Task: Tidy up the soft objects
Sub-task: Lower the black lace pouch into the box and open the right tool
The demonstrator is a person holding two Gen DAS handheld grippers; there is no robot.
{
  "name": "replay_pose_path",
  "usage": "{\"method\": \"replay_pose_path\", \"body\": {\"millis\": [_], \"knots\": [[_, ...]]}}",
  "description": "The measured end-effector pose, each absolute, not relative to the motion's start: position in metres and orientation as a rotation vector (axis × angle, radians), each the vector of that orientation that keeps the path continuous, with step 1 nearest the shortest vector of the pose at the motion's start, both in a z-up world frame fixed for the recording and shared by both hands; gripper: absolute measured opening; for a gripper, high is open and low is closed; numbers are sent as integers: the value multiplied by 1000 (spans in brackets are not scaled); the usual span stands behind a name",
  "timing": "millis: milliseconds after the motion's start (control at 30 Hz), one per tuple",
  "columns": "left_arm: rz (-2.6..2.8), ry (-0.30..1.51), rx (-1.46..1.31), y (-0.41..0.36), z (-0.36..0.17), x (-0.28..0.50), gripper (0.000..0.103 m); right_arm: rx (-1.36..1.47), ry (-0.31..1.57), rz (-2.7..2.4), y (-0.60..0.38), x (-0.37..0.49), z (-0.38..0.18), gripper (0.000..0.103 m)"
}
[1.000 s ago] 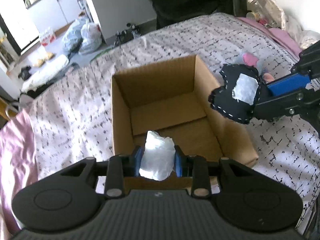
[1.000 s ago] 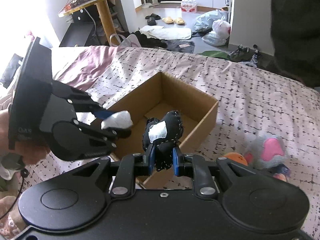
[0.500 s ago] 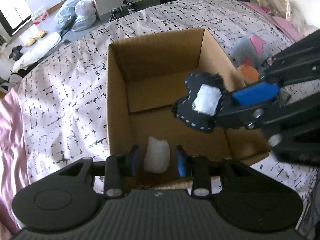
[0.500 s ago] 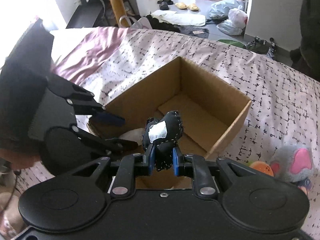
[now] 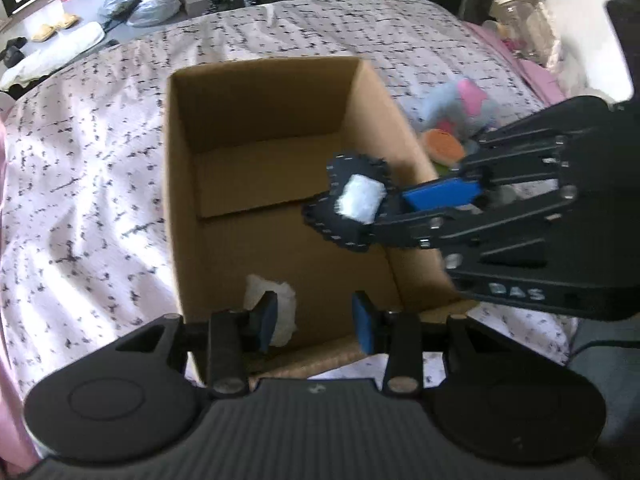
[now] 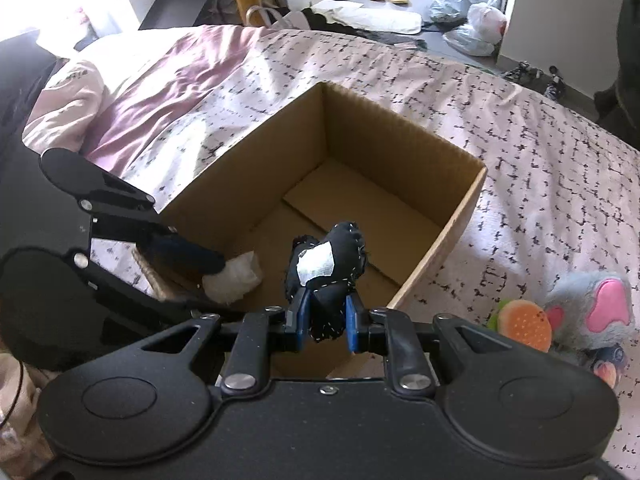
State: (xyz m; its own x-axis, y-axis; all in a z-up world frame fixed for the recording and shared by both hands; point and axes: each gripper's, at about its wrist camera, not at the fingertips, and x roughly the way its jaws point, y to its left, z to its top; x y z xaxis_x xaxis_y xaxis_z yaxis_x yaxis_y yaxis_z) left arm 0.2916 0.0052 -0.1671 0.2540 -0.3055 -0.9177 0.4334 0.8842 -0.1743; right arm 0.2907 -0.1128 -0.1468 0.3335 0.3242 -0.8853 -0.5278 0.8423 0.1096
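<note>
An open cardboard box (image 5: 176, 184) (image 6: 464, 220) stands on the patterned bed. My left gripper (image 5: 316, 322) is open over the box's near wall; the white soft lump (image 5: 280, 312) lies loose on the box floor beside its left finger, and shows in the right wrist view (image 6: 236, 278). My right gripper (image 6: 324, 320) is shut on a black stitched soft toy with a white patch (image 6: 326, 264) (image 5: 352, 200), held above the box's inside.
A grey and pink plush (image 6: 596, 308) (image 5: 460, 104) and an orange burger toy (image 6: 520, 324) (image 5: 444, 142) lie on the bed right of the box. A purple blanket (image 6: 160, 92) lies left. Bags (image 6: 468, 16) and slippers sit on the floor beyond.
My left gripper opened and let the white lump drop into the box. My right gripper carried the black toy from beside the box to over its inside.
</note>
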Motion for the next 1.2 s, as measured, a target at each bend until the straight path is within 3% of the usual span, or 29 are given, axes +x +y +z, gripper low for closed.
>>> {"method": "replay_pose_path", "body": {"millis": [300, 500, 567, 733, 1000, 1133, 1200], "knots": [[-469, 1144, 204, 12, -137, 270, 45, -177, 1141, 614, -105, 280, -147, 20], [-443, 1105, 222, 26, -124, 261, 47, -179, 1149, 613, -101, 275, -145, 37], [-447, 1092, 208, 29, -120, 260, 48, -171, 1129, 604, -105, 272, -139, 47], [-419, 1052, 218, 25, -111, 257, 65, -150, 1086, 593, -119, 260, -120, 53], [-411, 970, 274, 3, -97, 247, 76, -112, 1025, 554, -153, 235, -99, 70], [-410, 938, 281, -8, -91, 240, 82, -104, 986, 540, -170, 222, -92, 85], [-412, 935, 275, -12, -89, 237, 85, -106, 971, 532, -178, 217, -90, 86]]}}
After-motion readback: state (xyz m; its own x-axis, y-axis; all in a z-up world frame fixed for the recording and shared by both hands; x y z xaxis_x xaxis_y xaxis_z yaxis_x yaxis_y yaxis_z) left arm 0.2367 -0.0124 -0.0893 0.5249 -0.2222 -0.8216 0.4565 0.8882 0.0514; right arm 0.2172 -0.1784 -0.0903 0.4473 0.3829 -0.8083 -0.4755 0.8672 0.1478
